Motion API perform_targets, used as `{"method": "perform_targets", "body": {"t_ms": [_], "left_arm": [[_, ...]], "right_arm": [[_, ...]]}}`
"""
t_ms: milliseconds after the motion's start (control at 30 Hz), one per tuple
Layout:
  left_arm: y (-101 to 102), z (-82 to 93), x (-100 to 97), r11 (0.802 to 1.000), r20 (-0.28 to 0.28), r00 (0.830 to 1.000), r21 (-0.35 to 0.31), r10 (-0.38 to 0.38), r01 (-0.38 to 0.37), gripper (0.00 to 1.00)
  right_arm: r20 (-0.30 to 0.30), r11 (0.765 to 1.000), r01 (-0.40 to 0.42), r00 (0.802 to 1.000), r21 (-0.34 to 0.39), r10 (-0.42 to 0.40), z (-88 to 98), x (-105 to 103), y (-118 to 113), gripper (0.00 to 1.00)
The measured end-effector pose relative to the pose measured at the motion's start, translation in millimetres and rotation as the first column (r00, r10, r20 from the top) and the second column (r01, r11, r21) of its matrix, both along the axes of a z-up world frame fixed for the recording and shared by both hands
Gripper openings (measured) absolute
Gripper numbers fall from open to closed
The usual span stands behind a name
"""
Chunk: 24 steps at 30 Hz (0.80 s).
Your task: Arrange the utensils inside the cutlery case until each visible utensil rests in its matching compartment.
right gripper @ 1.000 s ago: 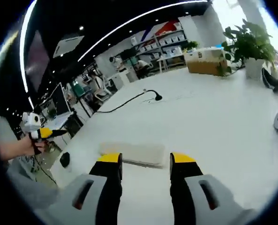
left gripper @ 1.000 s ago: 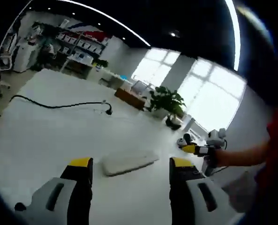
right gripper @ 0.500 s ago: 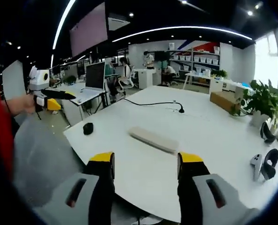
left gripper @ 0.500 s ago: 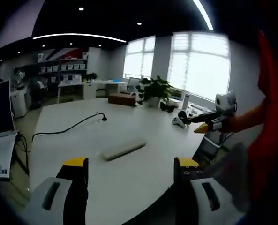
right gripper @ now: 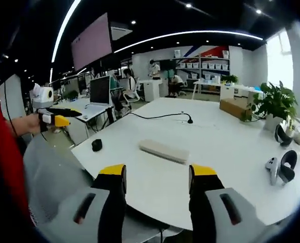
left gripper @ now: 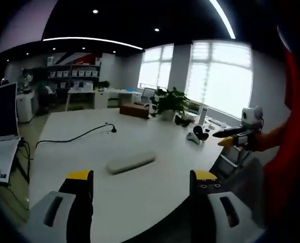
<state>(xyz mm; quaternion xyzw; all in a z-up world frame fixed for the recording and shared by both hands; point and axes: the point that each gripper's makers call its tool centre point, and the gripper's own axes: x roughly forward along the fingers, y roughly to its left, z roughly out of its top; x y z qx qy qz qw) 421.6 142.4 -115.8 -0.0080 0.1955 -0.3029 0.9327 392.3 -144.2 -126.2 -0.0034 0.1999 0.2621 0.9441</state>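
Case: the cutlery case [right gripper: 164, 151] lies closed and flat mid-table [right gripper: 230, 167], well away from every edge.
Left gripper [left gripper: 140, 178]: spread, empty, off the near edge.
Right gripper [right gripper: 156, 172]: spread, empty.
Handling: probably light, stiff, smooth; grip across its long sides.

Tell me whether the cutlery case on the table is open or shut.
Shut, as far as shows: the cutlery case lies flat on the white table as one closed slab, with no compartments or utensils exposed.
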Motion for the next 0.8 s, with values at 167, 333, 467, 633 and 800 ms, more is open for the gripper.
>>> {"method": "perform_targets", "body": {"t_ms": [167,333,467,633,800], "left_arm": [[3.4,1.1,4.2,0.999,0.010,0.999,0.013,0.035,-0.036,0.87],[10.6,6.9,5.2,0.999,0.009,0.999,0.001,0.045,-0.045,0.90],[14.3,14.9,0.1,0.999,0.021,0.999,0.013,0.042,-0.043,0.94],[14.0,9.8,-8.3,0.999,0.012,1.000,0.029,0.027,-0.027,0.95],[15.2,2.2,-11.2,0.999,0.001,1.000,0.043,0.022,-0.022,0.94]], "right_arm": [[0.007,0.999,0.007,1.000,-0.035,-0.007,-3.3,-3.2,-8.0,0.51],[0.033,0.999,0.038,0.999,-0.010,-0.037,3.6,-1.1,-12.1,0.59],[0.050,0.996,0.021,0.999,-0.085,-0.016,1.4,-4.2,-8.5,0.56],[0.063,0.998,0.028,0.998,-0.058,-0.025,6.2,-6.2,1.4,0.56],[0.063,0.994,-0.003,0.998,-0.112,0.010,2.3,-8.7,9.4,0.53]]}}
